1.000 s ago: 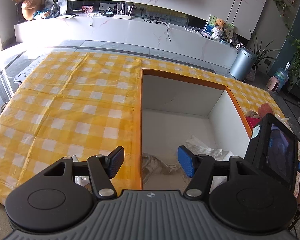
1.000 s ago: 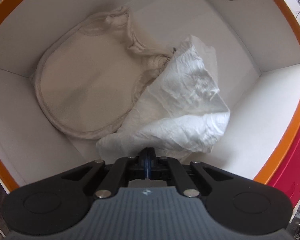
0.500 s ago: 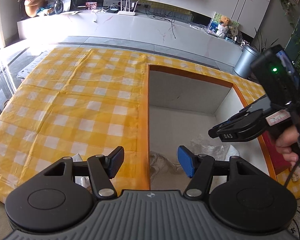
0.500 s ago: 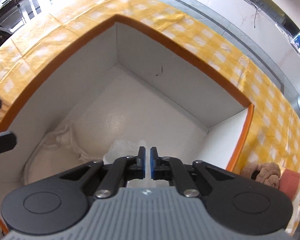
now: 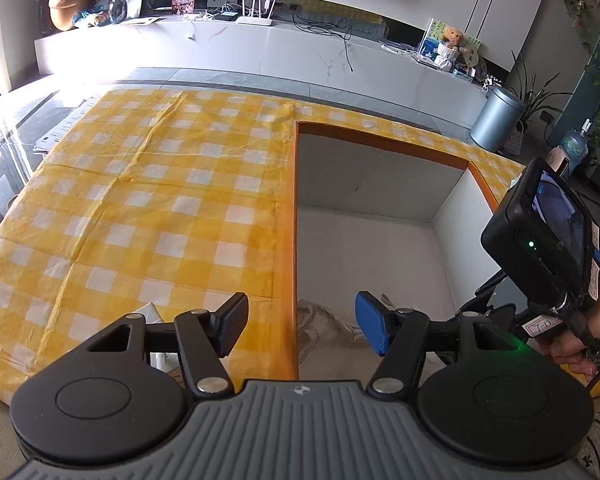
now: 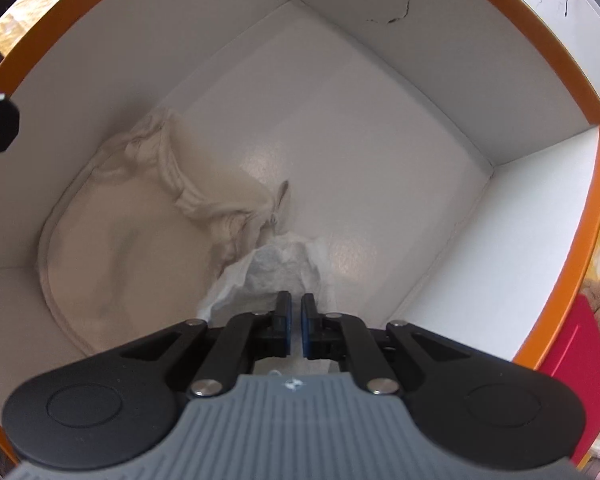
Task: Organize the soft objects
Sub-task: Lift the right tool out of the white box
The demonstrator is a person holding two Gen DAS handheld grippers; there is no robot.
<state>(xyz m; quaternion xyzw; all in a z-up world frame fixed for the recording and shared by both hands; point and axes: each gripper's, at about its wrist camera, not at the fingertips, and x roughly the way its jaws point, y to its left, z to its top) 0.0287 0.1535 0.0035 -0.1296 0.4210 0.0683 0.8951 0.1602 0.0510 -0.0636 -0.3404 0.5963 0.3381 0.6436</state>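
Checked yellow cloth (image 5: 148,208) fills the left wrist view from 9 to 12 o'clock, with an orange-rimmed white box (image 5: 290,216) sunk into it at centre right. Left gripper (image 5: 301,326) hangs over the box's near-left rim, its blue-padded fingers (image 5: 372,328) spread wide with nothing between them — one pad above the cloth, the other above the box floor. A beige pouch (image 5: 320,320) shows just inside the rim, between the pads. At 3 o'clock a hand (image 5: 580,320) holds the other tool, its small screen (image 5: 560,216) facing the camera. Beyond the table, at 12 to 1 o'clock, runs a white counter (image 5: 260,48) with a teddy bear (image 5: 452,38) on it, and a grey bin (image 5: 498,118) stands at 2 o'clock. In the right wrist view the right gripper (image 6: 296,326) points down into the box (image 6: 380,92); its pads stand almost together, only a thin slit between them, and nothing is pinched there. A crumpled white tissue (image 6: 276,272) lies on the floor right under the tips, touching the pouch (image 6: 140,248), which spreads from centre toward 8 o'clock against the left wall. Outside the rim at 4 o'clock sit a red item (image 6: 572,360) and a brown plush (image 6: 598,296).
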